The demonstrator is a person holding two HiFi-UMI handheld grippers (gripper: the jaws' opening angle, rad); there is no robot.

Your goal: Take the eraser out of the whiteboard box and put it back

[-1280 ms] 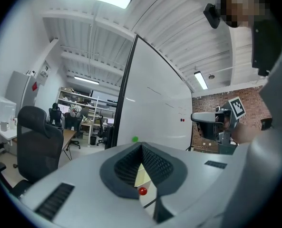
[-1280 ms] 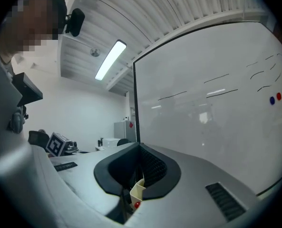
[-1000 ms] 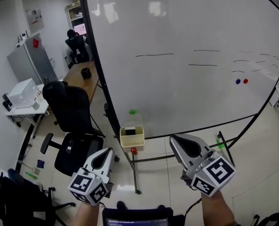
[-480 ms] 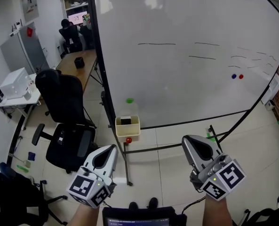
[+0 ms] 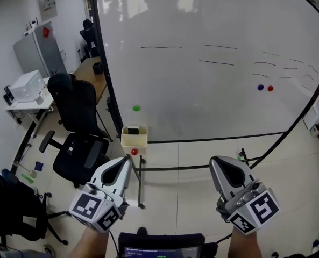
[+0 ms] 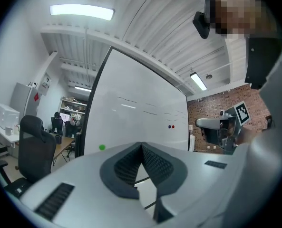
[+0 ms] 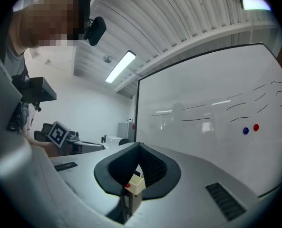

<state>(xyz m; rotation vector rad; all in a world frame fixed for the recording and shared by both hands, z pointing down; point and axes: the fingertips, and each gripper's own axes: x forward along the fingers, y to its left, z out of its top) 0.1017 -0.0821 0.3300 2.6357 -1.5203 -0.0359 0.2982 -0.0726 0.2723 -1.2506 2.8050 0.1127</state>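
Head view: you stand on a pale tiled floor [image 5: 202,160] in an office, facing a large whiteboard [image 5: 213,63]. An office chair [image 5: 76,133] sits left of it, and the board's stand [image 5: 141,181] runs between you and the whiteboard box [image 5: 134,140] at the board's lower left corner. The eraser [image 5: 133,130] lies inside (a small dark bar), its long axis along the board. The left gripper [image 5: 124,163] and right gripper [image 5: 222,163] are both well apart from it.

Left gripper view: the jaws meet, holding nothing.

Right gripper view: the jaws are closed and empty, with the box [image 7: 135,184] beyond them.
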